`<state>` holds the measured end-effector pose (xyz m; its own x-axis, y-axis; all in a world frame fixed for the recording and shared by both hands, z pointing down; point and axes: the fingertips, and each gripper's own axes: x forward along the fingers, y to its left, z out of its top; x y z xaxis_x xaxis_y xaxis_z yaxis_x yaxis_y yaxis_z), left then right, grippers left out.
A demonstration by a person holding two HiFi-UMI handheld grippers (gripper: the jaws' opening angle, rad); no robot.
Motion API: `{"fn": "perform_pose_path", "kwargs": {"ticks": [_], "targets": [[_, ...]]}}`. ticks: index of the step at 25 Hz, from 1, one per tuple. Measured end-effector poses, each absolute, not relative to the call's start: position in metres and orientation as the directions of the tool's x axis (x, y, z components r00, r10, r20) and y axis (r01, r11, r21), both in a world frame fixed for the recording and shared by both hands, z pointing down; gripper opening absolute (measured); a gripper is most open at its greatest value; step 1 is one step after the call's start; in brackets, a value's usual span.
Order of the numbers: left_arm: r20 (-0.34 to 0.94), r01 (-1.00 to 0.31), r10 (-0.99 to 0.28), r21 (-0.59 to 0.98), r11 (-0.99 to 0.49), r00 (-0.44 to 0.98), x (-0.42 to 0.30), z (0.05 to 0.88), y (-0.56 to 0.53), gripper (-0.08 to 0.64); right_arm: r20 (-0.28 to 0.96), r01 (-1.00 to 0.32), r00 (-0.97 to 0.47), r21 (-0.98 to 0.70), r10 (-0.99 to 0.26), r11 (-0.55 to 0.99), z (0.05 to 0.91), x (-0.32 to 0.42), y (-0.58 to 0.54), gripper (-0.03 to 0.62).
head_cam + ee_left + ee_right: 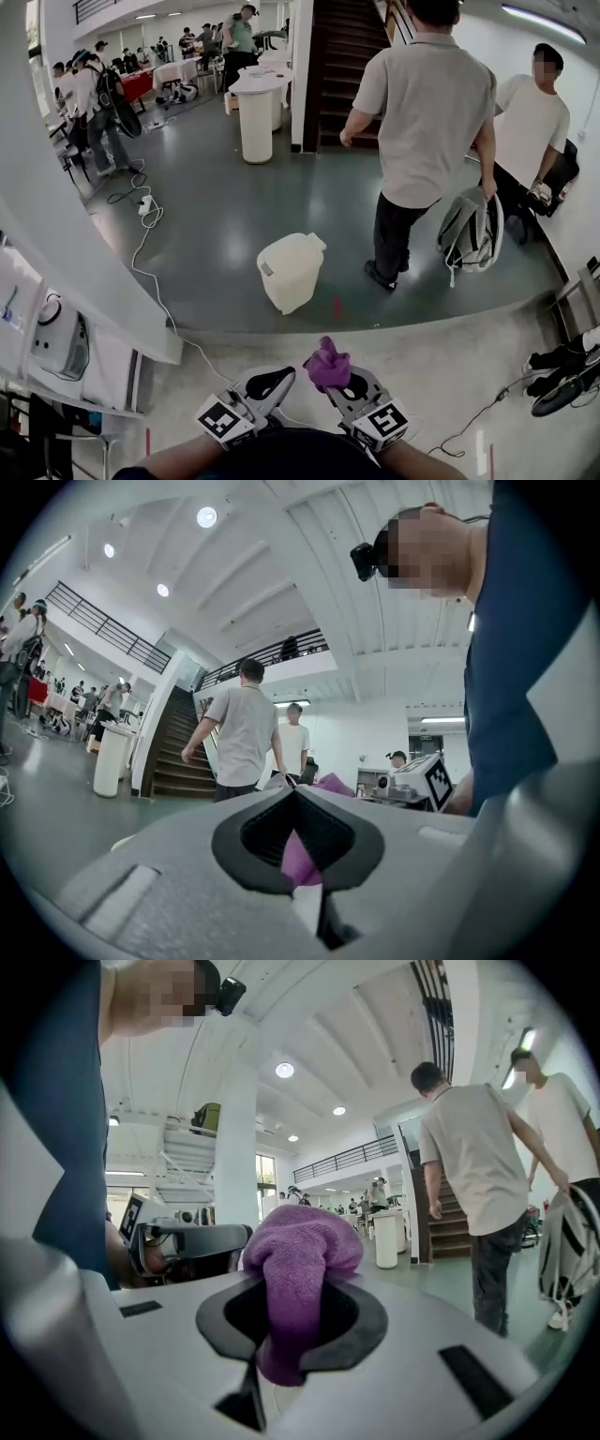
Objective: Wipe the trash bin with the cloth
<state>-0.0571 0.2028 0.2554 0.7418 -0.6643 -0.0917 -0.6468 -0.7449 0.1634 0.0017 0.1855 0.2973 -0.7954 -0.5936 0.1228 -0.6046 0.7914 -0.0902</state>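
Note:
A cream trash bin (pixel 291 272) with its lid on stands on the grey floor, well ahead of both grippers. The purple cloth (pixel 326 364) is bunched up and sticks out of my right gripper (pixel 339 382), which is shut on it. In the right gripper view the cloth (pixel 298 1260) fills the gap between the jaws. My left gripper (pixel 279 377) is held just left of the right one, low in the head view. Its jaws meet at the tip (pixel 295 791), and a purple sliver shows in the gap behind them.
A person in a grey shirt (pixel 427 112) carrying a backpack (pixel 472 230) stands just right of the bin, near another person in white (pixel 530 112). A cable (pixel 150 267) runs along the floor at left by a white wall. Dark wheeled gear (pixel 567 375) lies at right.

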Motion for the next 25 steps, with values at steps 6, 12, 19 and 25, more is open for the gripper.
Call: {"fn": "perform_pose_path", "kwargs": {"ticks": [6,12,19,25], "targets": [[-0.123,-0.613,-0.633,0.168,-0.772,0.765,-0.085,0.257,0.179,-0.012,0.129,-0.645,-0.763,-0.083,-0.633,0.76,0.295,-0.019,0.162,0.077],[-0.128,-0.6,-0.619,0.161,-0.784,0.775,-0.09,0.238,0.17,-0.012,0.145,-0.664,-0.746,-0.093,-0.65,0.742,0.288,-0.023,0.153,0.077],[-0.099,-0.621,-0.639,0.165,-0.767,0.763,-0.105,0.253,0.148,-0.012,0.132,-0.66,-0.75,-0.098,-0.648,0.745,0.297,-0.033,0.128,0.077],[-0.063,-0.629,-0.644,0.162,-0.76,0.762,-0.101,0.272,0.115,-0.012,0.134,-0.656,-0.754,-0.123,-0.643,0.744,0.314,-0.029,0.095,0.077]]}}
